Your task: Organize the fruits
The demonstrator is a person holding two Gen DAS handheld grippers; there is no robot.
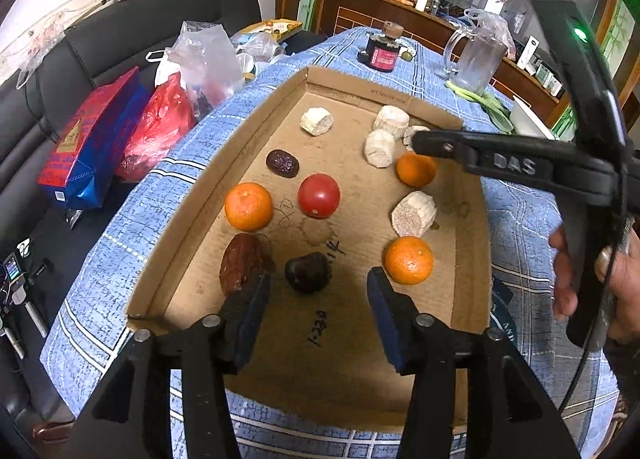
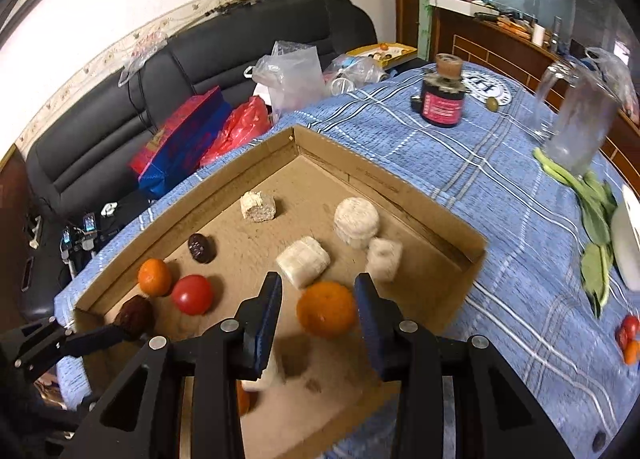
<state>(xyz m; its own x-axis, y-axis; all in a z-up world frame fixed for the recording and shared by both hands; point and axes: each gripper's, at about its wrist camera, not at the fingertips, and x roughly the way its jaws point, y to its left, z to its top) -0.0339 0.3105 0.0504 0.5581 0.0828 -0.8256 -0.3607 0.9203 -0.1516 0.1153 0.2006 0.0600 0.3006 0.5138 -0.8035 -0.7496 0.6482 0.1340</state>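
Partly hidden, cut off or blurred:
- Brown date [image 1: 240,263]: its near end is covered by a finger of the left gripper [image 1: 318,301].
- Pale chunk [image 2: 266,375]: mostly behind a finger of the right gripper [image 2: 318,317].
- Orange [image 2: 243,401], at 7 o'clock of that chunk: only a sliver shows.
- Small fruits [image 2: 628,337] on the cloth at 3 o'clock: blurred, kind unclear.
- Hand [image 1: 600,283]: cut by the picture's edge.

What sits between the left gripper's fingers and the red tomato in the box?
In the left wrist view, a dark chestnut-like fruit lies just beyond the open left gripper, on the way to the red tomato. Past it, only stained bare cardboard.
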